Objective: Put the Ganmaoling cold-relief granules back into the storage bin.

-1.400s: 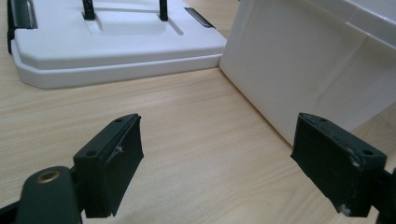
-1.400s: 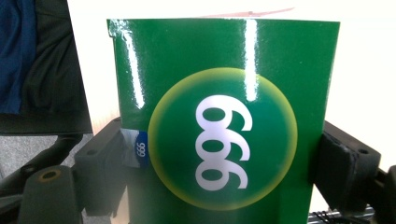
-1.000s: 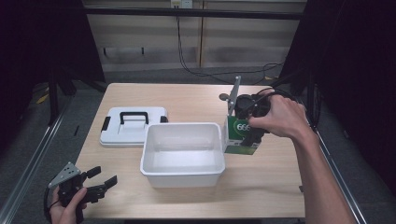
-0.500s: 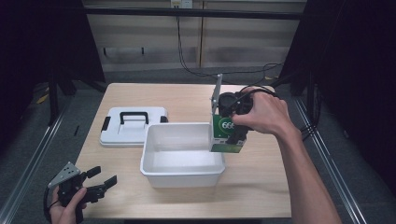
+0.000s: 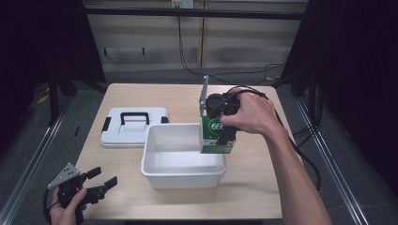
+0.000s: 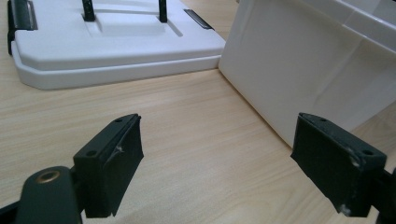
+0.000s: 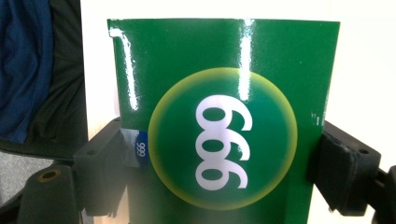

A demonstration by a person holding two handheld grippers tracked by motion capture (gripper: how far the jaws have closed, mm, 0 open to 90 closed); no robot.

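Green box (image 5: 217, 137) moved left since a second ago, now over white bin's (image 5: 182, 174) right edge, clamped in right gripper (image 5: 224, 136). Drop-in looks close. Left gripper (image 5: 101, 183) idle, jaws wide.

We see the table (image 5: 263, 187) evenly lit from above, while the surroundings fall into near-black. The white bin (image 5: 183, 161) appears bright, its shadows soft. In the right gripper view, vertical glare streaks cross the glossy green box (image 7: 224, 116), and the background washes out to white. In the left gripper view, the near jaws blur slightly; the wood grain stays sharp.
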